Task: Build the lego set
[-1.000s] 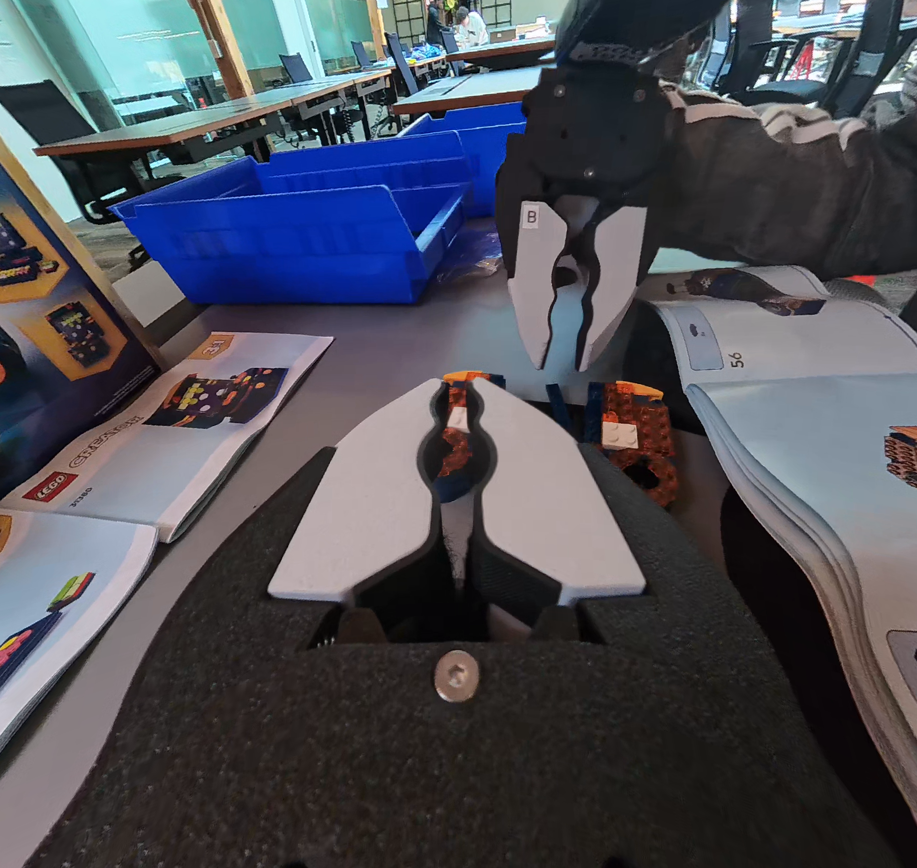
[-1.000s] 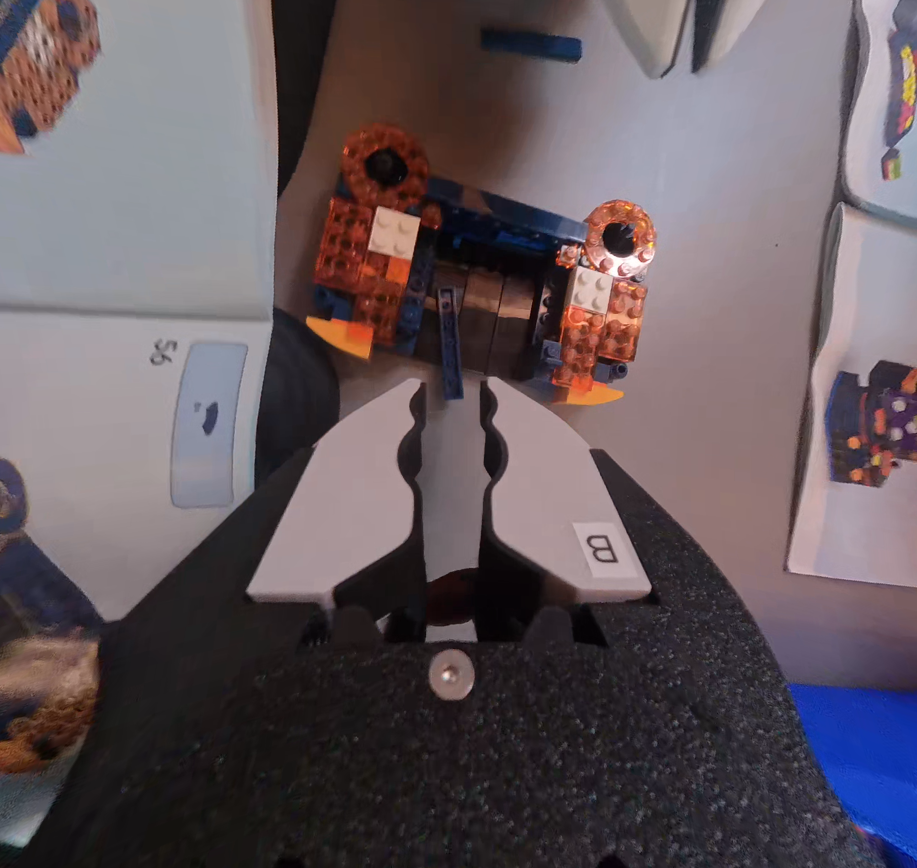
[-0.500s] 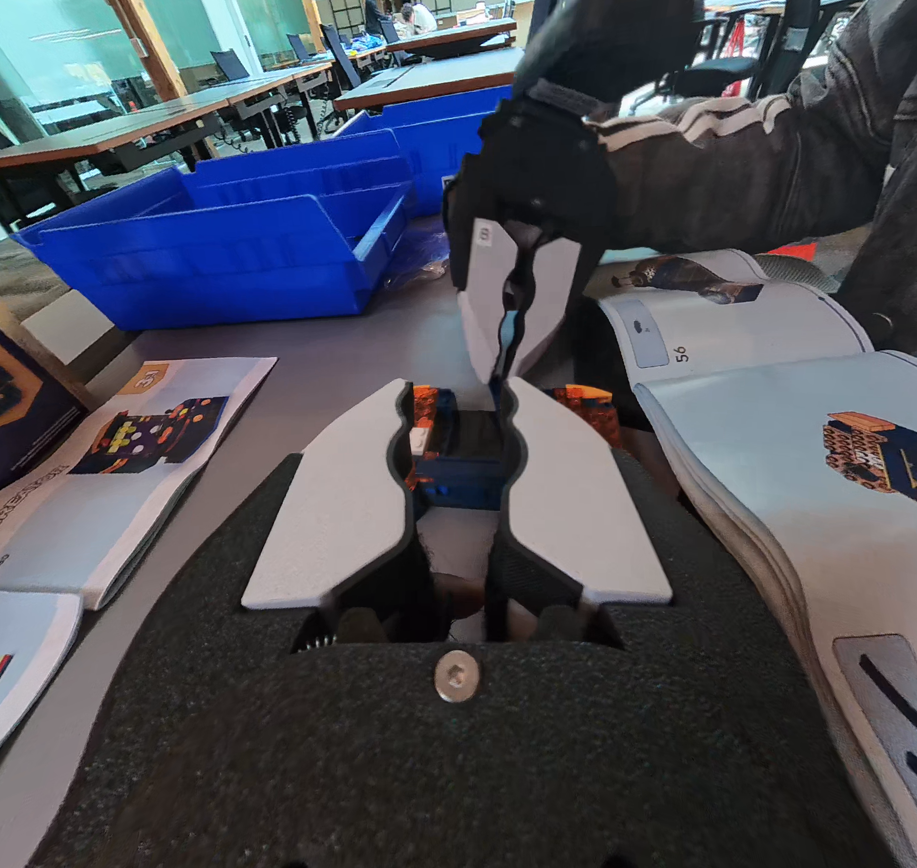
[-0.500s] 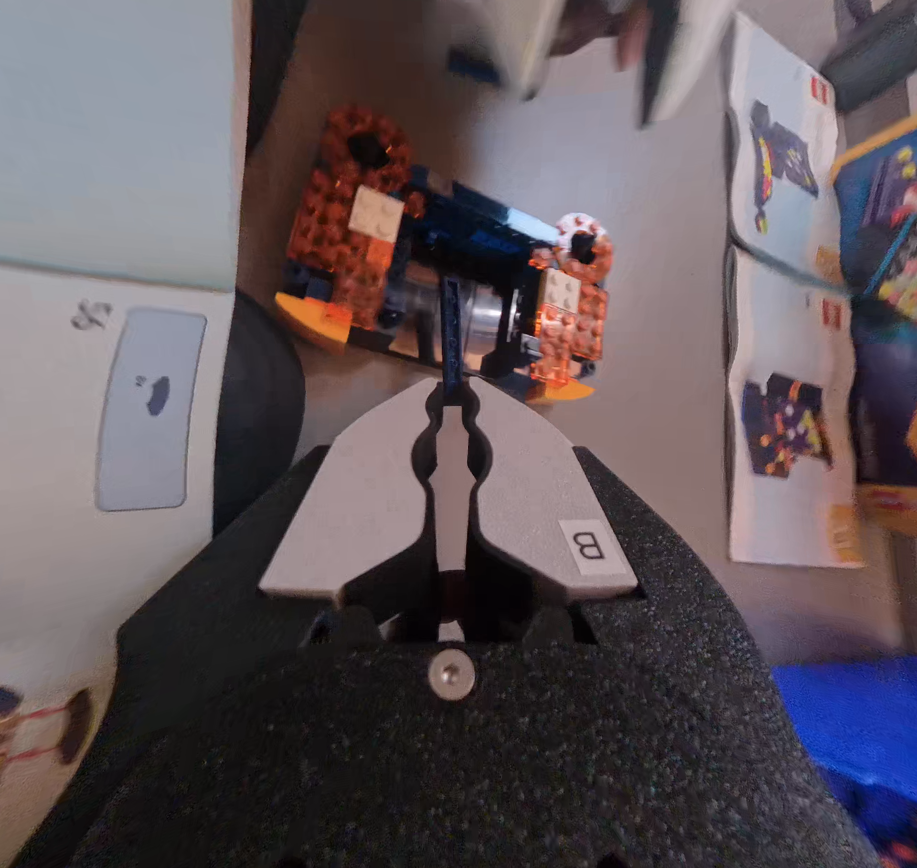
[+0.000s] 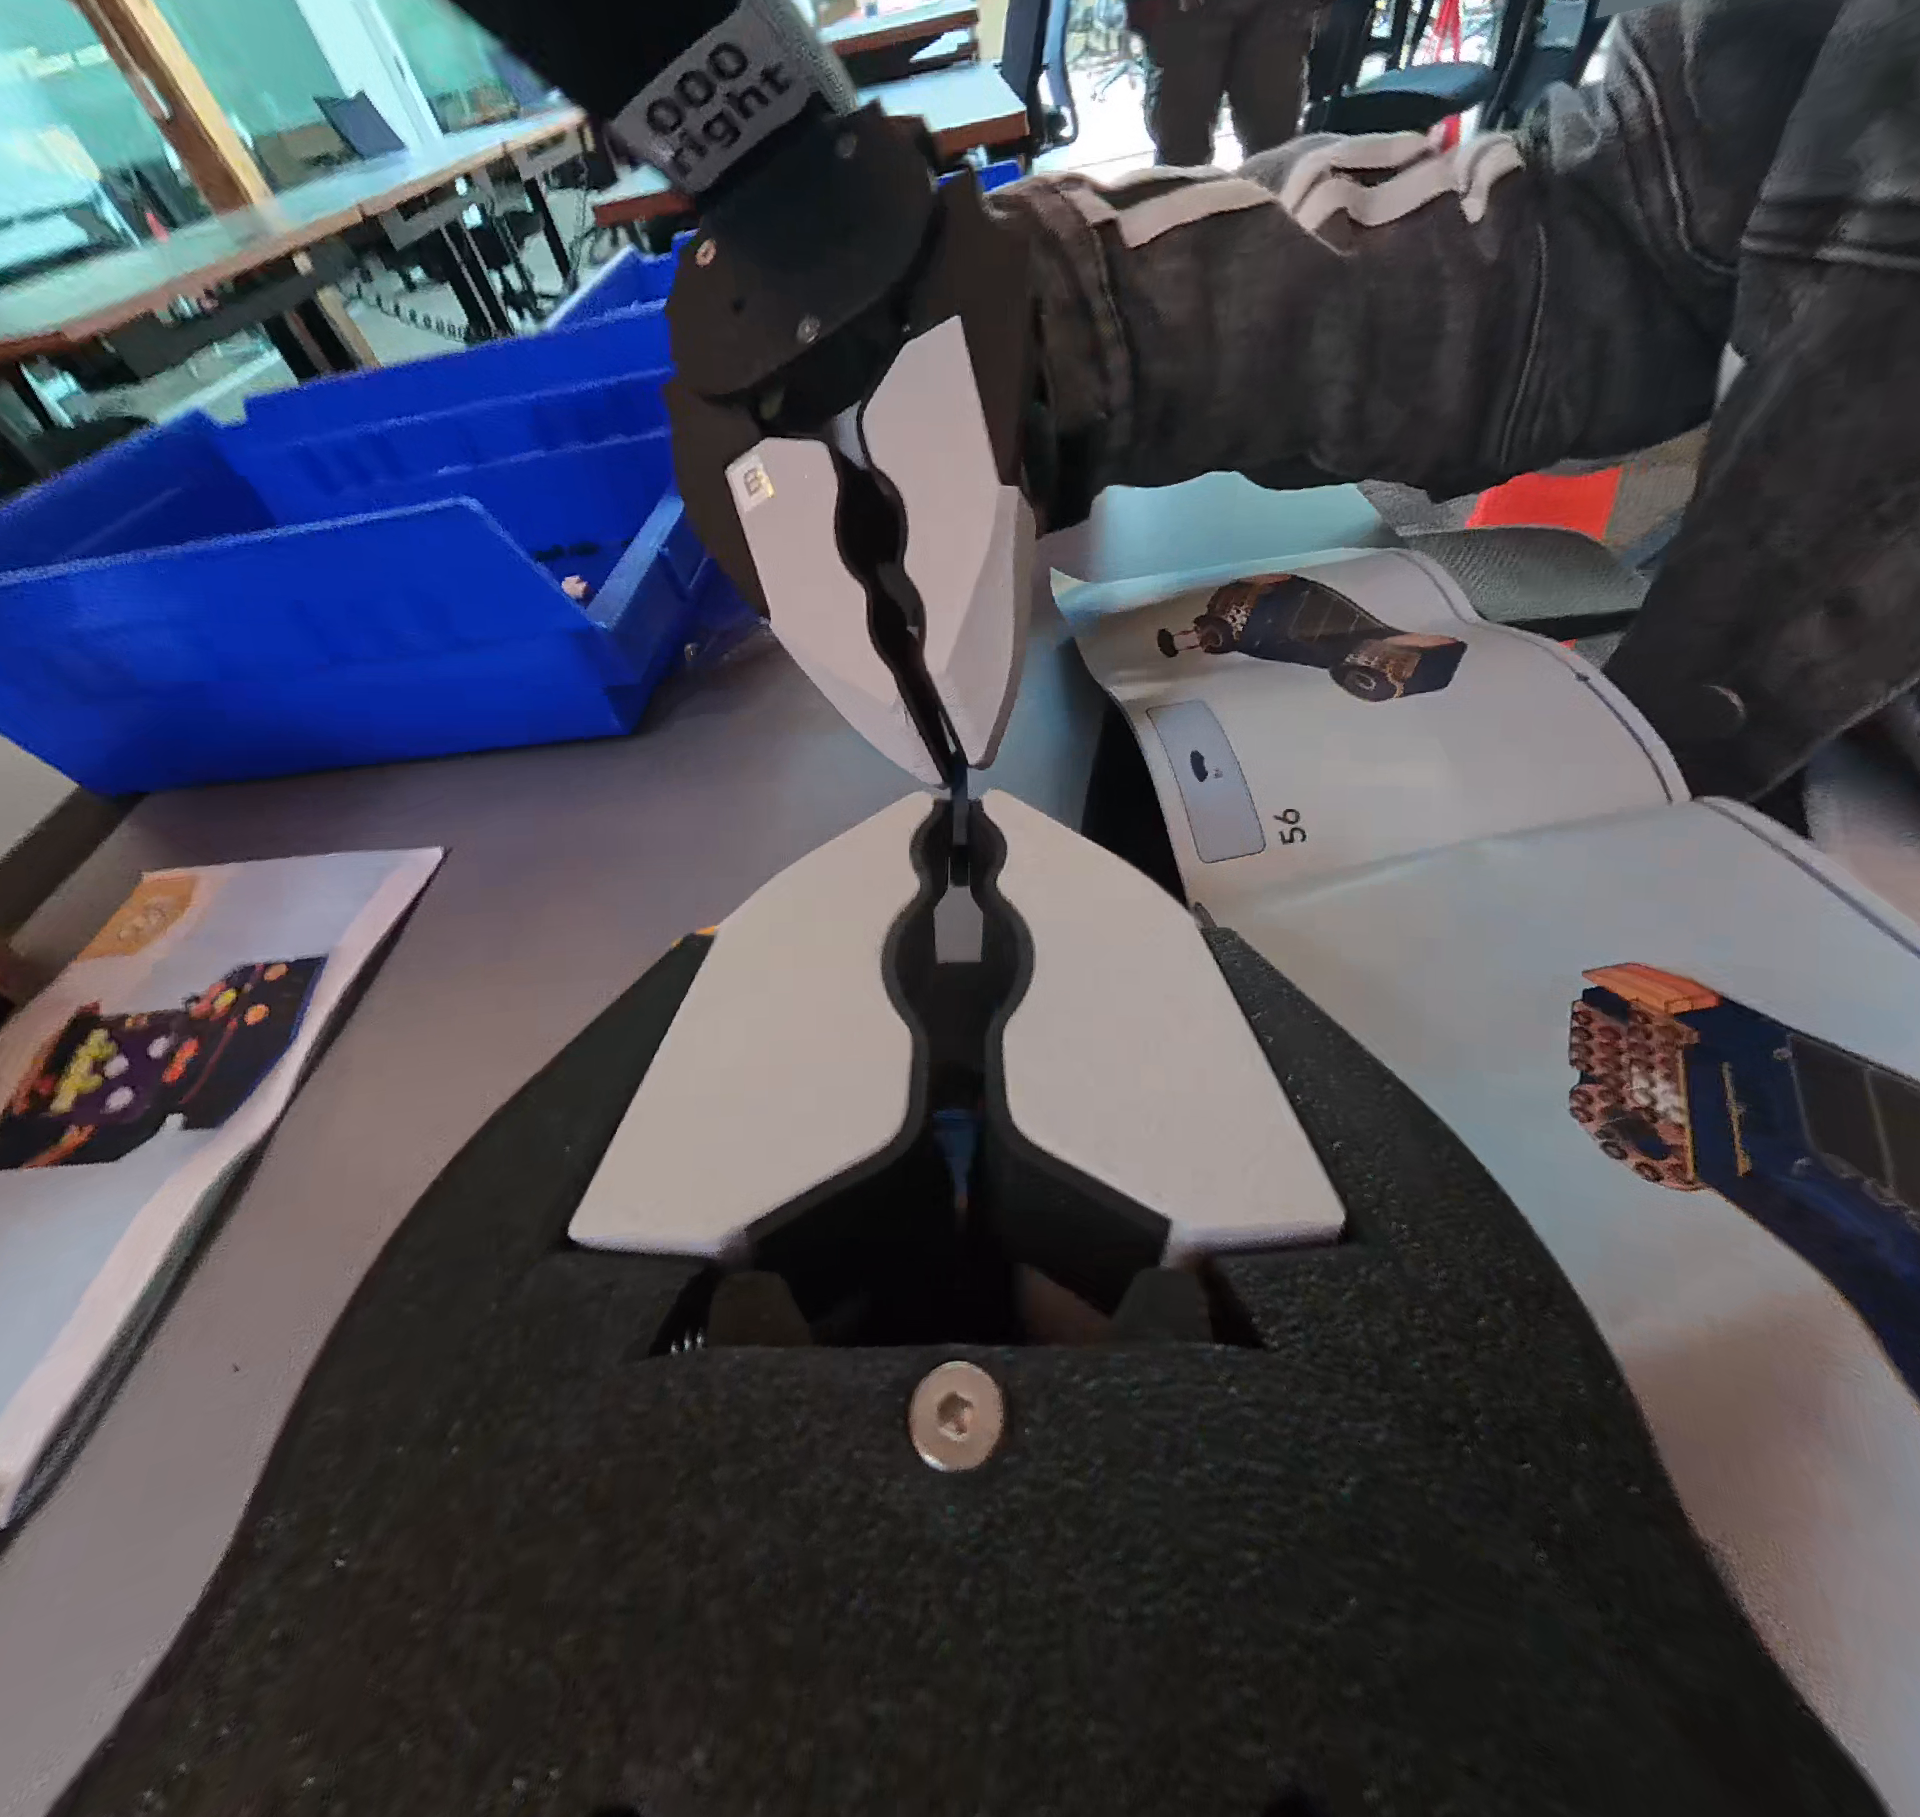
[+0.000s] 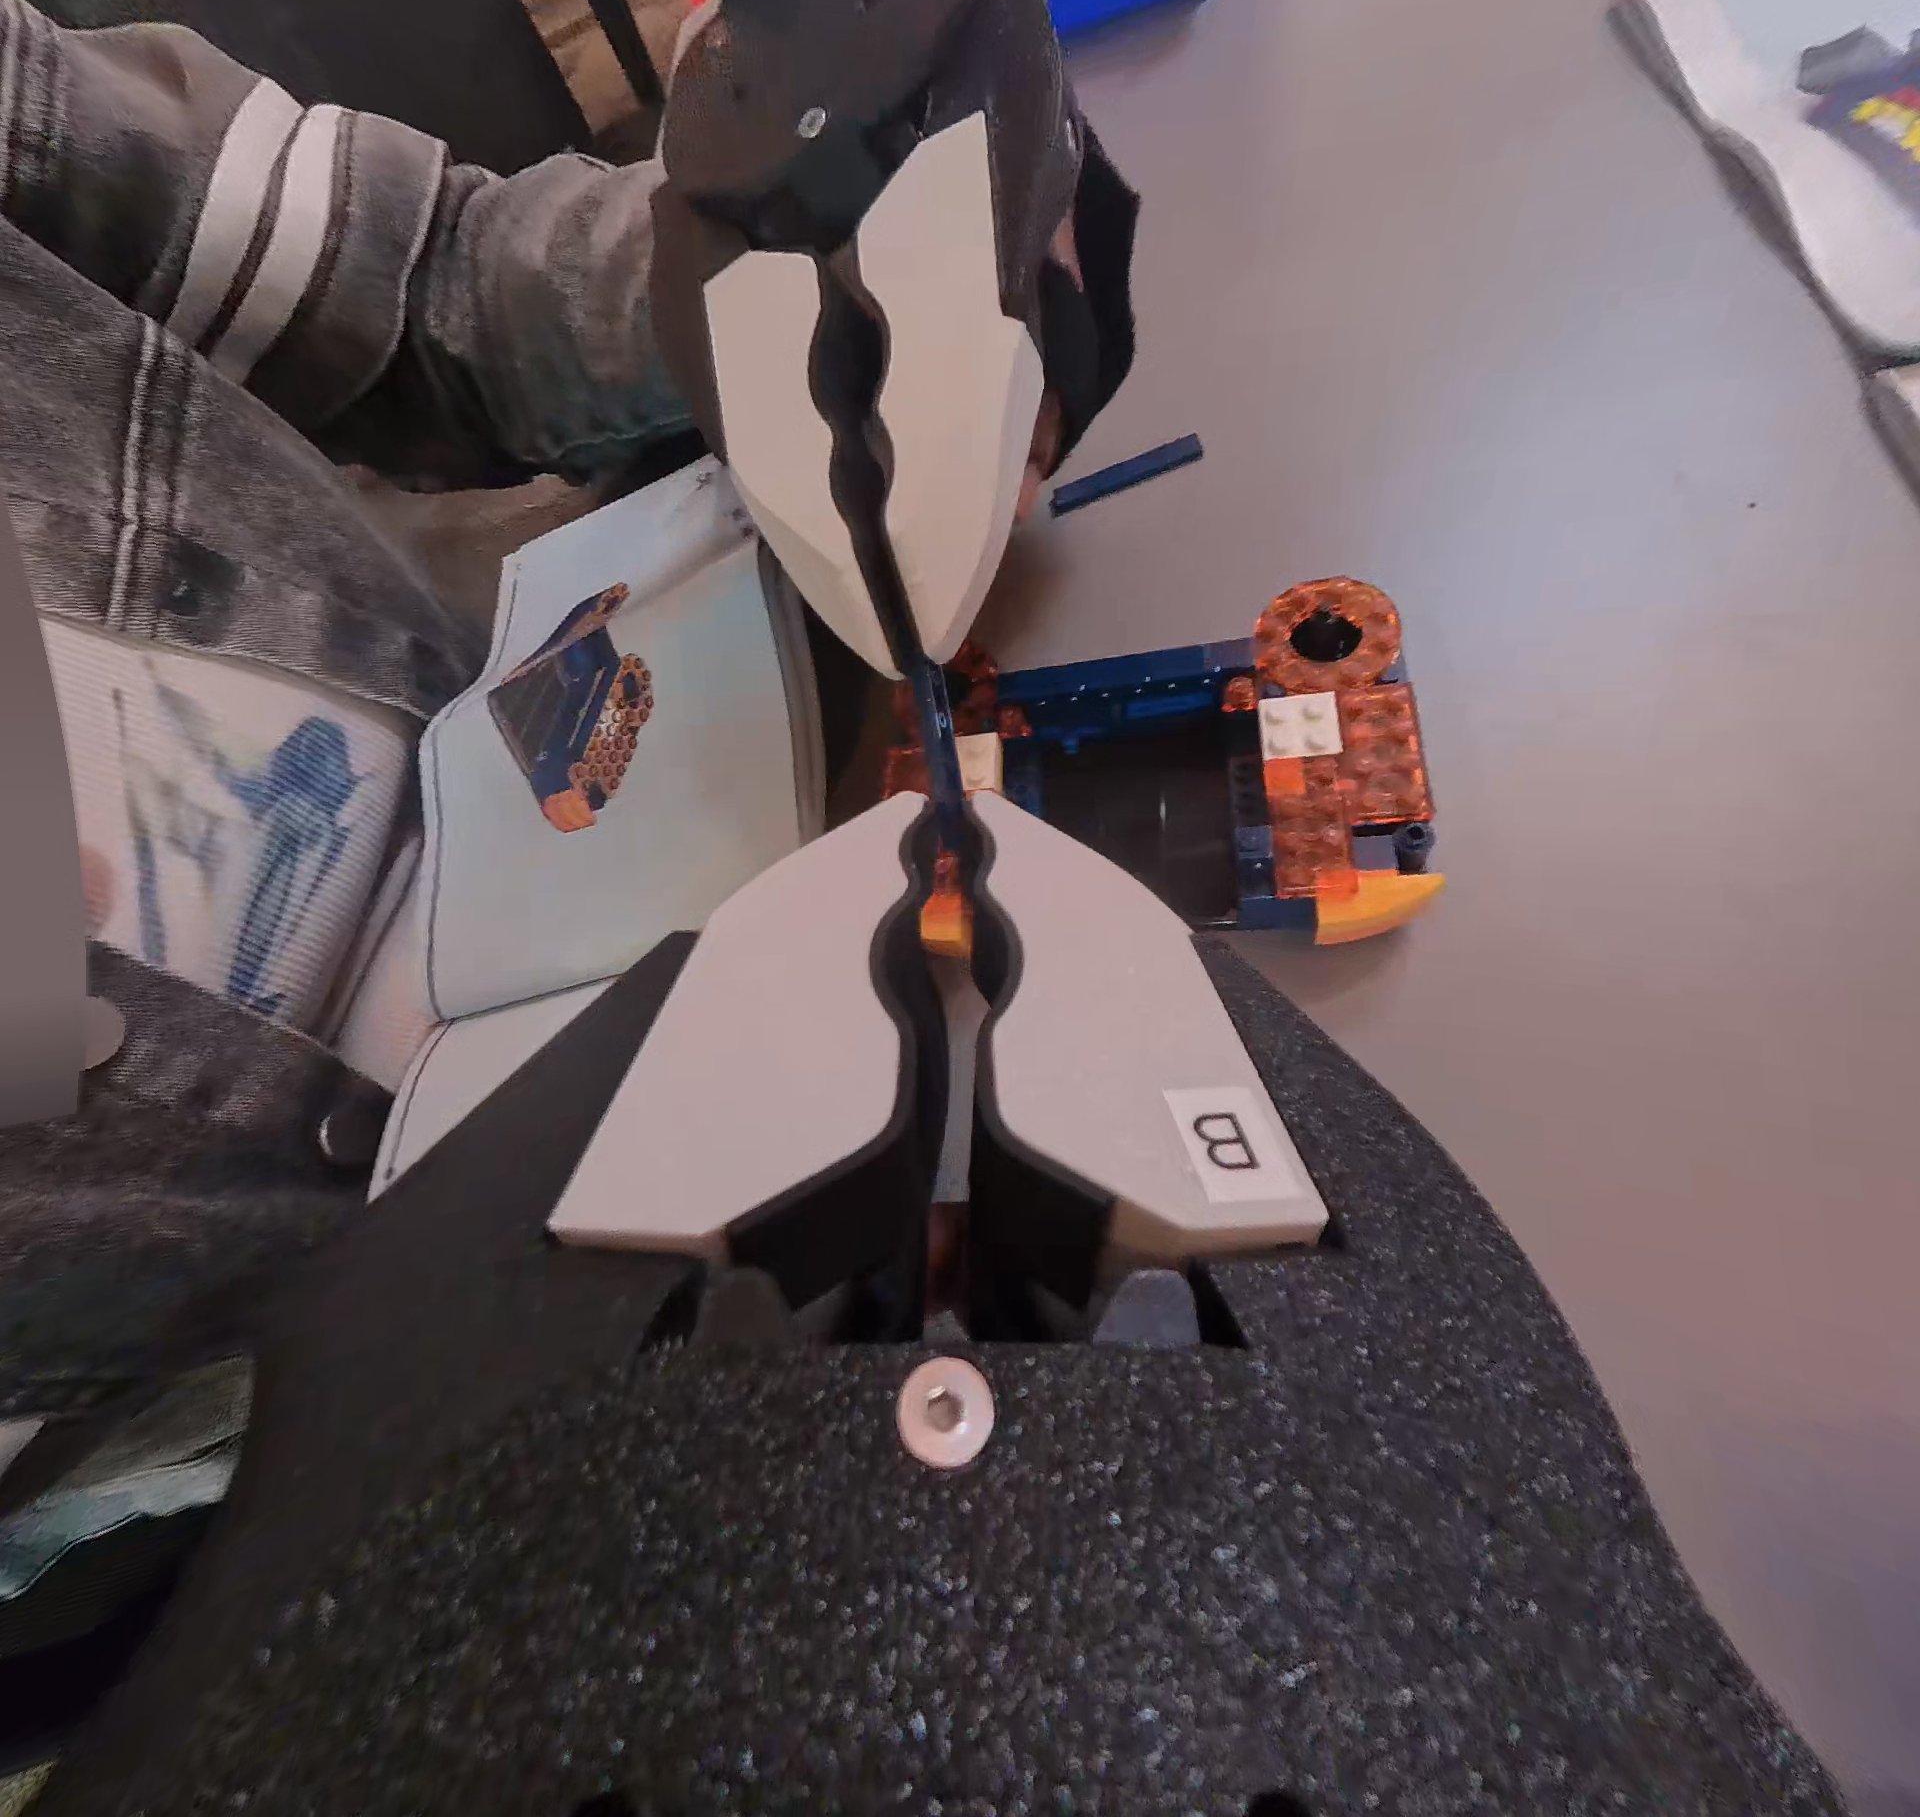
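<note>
I have both grippers pinching one thin dark-blue strip in mid-air: right gripper jaws clamped on its near end, left gripper jaws clamped on the far end. The orange-and-blue model sits on the table below, a spare blue strip beyond it. Risks: opposing pull snaps the piece loose; it drops and skitters under the open booklet.
</note>
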